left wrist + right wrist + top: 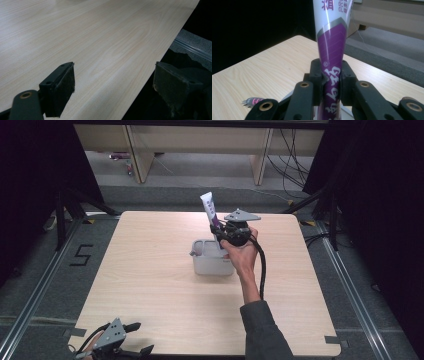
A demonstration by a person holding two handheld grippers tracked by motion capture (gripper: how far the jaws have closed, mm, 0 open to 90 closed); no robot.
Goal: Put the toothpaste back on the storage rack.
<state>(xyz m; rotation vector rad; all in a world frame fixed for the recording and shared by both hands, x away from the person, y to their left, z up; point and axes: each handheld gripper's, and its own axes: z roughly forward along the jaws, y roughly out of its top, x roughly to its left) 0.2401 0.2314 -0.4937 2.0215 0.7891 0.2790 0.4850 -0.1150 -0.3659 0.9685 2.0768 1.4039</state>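
Nearest the person's edge of the table (150,290), the left gripper (134,339) rests idle at the near-left corner; jaws spread wide with bare wood grain between the pads (67,86), nothing held, and well apart from the work; further in, the person's right hand (243,251) is raised over the middle of the table, carrying the right gripper (331,82); its jaws are pinched on a white and purple tube (331,67), pads pressed against either side of the lower body so the wall creases inward; long axis of the tube stands close to upright, slightly tilted, with the flat crimped end uppermost in the high view; lower end hidden behind the jaws; directly below and just beside the grip sits a grey bin (206,262), open-topped, with what look like two compartments; the tube (209,210) sits above the bin's far right part; whether its base touches the bin cannot be told; judgement: the next move turns on vertical travel along the tube's own axis, bin beneath the fingers, right hand the only one in reach; something small, striped pink (252,101), lies at the lower left of the right gripper view, too blurred to identify.
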